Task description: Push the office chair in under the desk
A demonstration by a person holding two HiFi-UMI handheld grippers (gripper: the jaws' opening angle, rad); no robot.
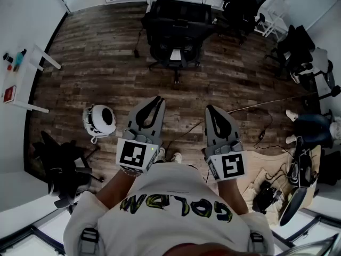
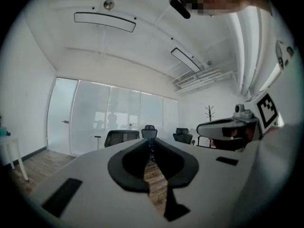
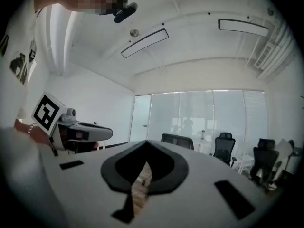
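Note:
A black office chair (image 1: 175, 46) stands on the wood floor far ahead, near the window wall; it shows small in the left gripper view (image 2: 121, 137) and the right gripper view (image 3: 177, 140). I cannot make out which desk it belongs to. Both grippers are held close to the person's chest, pointing forward and well short of the chair. The left gripper (image 1: 159, 99) (image 2: 151, 144) has its jaw tips together and holds nothing. My right gripper (image 1: 209, 109) (image 3: 146, 144) is shut and also empty. Each gripper shows from the side in the other's view.
More black chairs stand at the back right (image 1: 246, 5) and the right (image 1: 305, 51). A white helmet-like thing (image 1: 99, 120) and a dark chair (image 1: 63, 167) are at the left. A white table (image 1: 21, 87) is at the far left. Cables (image 1: 265, 128) and gear lie at the right by a person's legs (image 1: 311, 126).

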